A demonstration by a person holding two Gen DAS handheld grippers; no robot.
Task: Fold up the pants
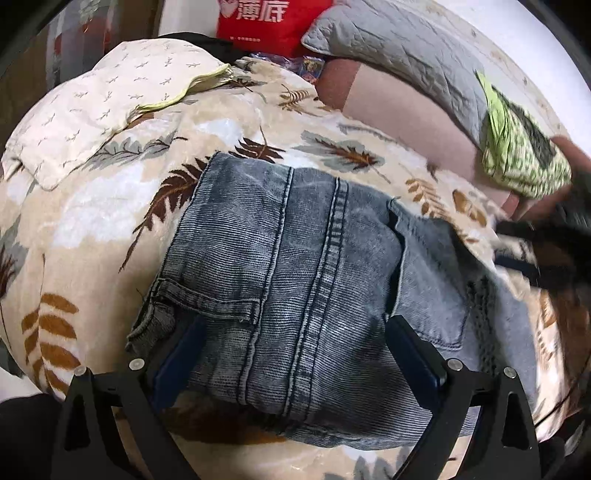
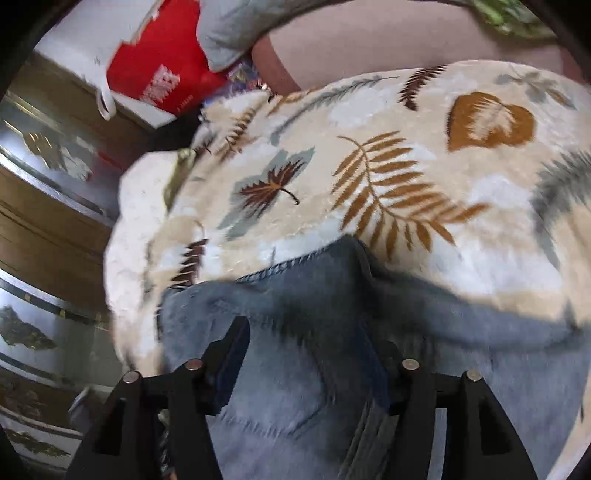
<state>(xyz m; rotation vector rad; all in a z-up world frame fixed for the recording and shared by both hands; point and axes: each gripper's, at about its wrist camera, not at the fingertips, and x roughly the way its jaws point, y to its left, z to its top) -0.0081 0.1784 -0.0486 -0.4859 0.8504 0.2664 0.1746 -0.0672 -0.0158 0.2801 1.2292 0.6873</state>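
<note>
Straddling the folded pants (image 1: 295,266), the left hand-held gripper (image 1: 293,328) has its jaws spread wide, one blue-padded finger (image 1: 181,354) at the pocket-side edge of the denim, the other over the far side of the bundle. Pads don't visibly press the cloth; nothing pinched there.

Right hand-held gripper (image 2: 308,343): jaws spread too, less wide than the left pair. No earlier frame to compare. Denim lies directly under and between the fingers, a raised fold running up the middle of the gap. View is motion-blurred, so can't confirm contact with either pad; reads as released.

Pants position: grey-blue jeans, folded into a compact block, centre seam and back pocket facing up, lying on the leaf-print blanket (image 1: 110,206) on the bed. In the left view the right gripper shows only as a dark blur at the right edge, beside the pants' right end.

Outward: a white cloth with small print (image 1: 92,110) lies beyond the pants to the left, a grey quilted pillow (image 1: 399,48) and green patterned fabric (image 1: 517,147) sit up right, and a red bag (image 1: 266,22) is at the back.
</note>
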